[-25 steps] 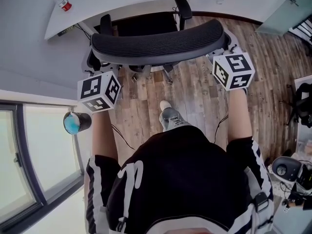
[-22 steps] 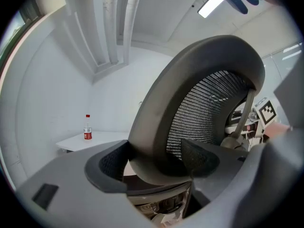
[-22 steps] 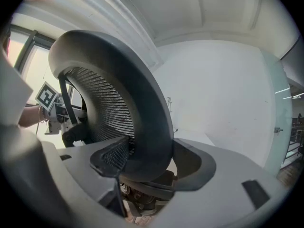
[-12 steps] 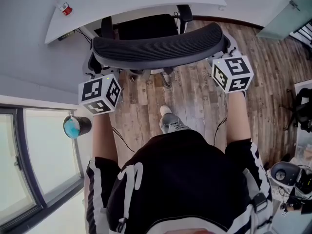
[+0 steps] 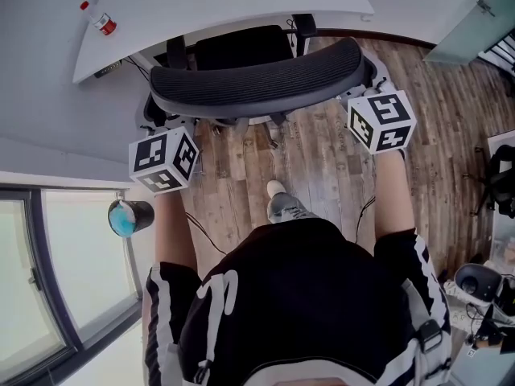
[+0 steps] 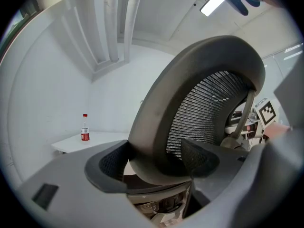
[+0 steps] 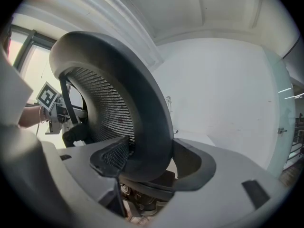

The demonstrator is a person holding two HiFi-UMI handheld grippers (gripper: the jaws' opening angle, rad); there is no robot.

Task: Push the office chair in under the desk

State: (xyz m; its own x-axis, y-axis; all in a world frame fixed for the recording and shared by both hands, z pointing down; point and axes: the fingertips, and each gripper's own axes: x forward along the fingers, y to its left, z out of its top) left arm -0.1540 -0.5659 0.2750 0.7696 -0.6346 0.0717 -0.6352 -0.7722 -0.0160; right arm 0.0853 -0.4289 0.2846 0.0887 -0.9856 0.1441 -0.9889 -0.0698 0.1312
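Observation:
The black office chair's mesh backrest (image 5: 257, 75) curves across the head view, and its seat (image 5: 241, 48) sits partly under the white desk (image 5: 225, 2). My left gripper (image 5: 161, 123) grips the backrest's left end; my right gripper (image 5: 364, 87) grips its right end. In the left gripper view the backrest rim (image 6: 156, 122) is clamped between the jaws of the left gripper (image 6: 156, 158). The right gripper view shows the rim (image 7: 152, 122) clamped the same way in the right gripper (image 7: 147, 163). The chair's base is mostly hidden.
A red-capped bottle (image 5: 100, 21) stands on the desk's left part. A blue-topped cup (image 5: 129, 217) sits by the window frame at the left. The person's shoe (image 5: 282, 201) is on the wood floor behind the chair, with thin cables (image 5: 364, 209) nearby. Equipment lies at the right edge.
The chair has rolled a little farther in under the desk, and both grippers have moved forward with the backrest. The person's foot has followed slightly.

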